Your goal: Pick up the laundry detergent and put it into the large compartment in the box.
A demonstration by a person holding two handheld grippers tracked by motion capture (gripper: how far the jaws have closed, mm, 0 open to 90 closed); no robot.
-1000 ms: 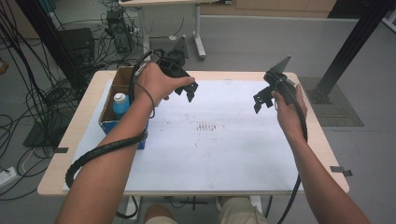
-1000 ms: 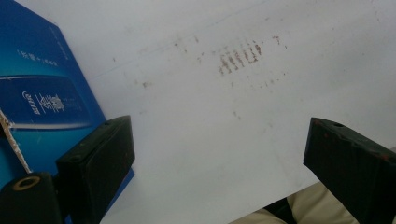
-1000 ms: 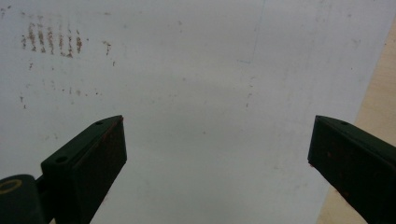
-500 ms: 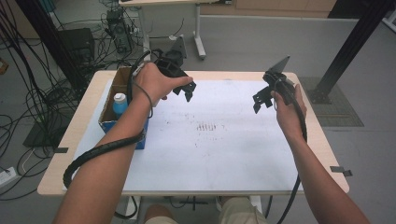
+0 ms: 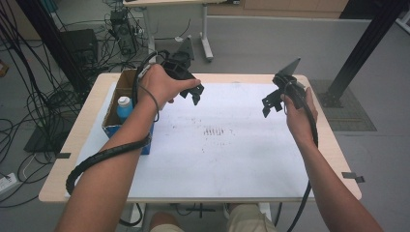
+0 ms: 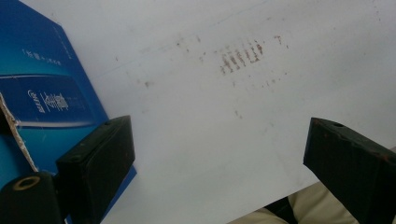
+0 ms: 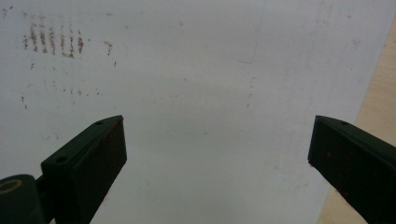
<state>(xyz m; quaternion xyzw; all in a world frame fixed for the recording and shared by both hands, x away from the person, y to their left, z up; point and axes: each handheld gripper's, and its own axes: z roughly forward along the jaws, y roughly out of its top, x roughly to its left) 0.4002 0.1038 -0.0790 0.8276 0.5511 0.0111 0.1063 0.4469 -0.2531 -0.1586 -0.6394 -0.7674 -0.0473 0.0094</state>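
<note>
Even, soft light falls from above, and the white sheet [image 5: 227, 145] on the table [image 5: 333, 145] reads bright without harsh glare. Shadows under the arms are faint and diffuse. The high view is slightly soft, with mild bending at its edges. In the left gripper view the sheet looks washed and pale, and the black tongs [image 6: 219, 172] near the lens are dark and a little blurred. The right gripper view is dimmer and greyer, its tongs [image 7: 217, 163] likewise soft.

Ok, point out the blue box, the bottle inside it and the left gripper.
blue box [image 5: 112, 126], high view, on its blue front wall.
bottle [image 5: 124, 107], high view, on its blue body under the white cap.
left gripper [image 5: 189, 95], high view, between its fingertips.
</note>
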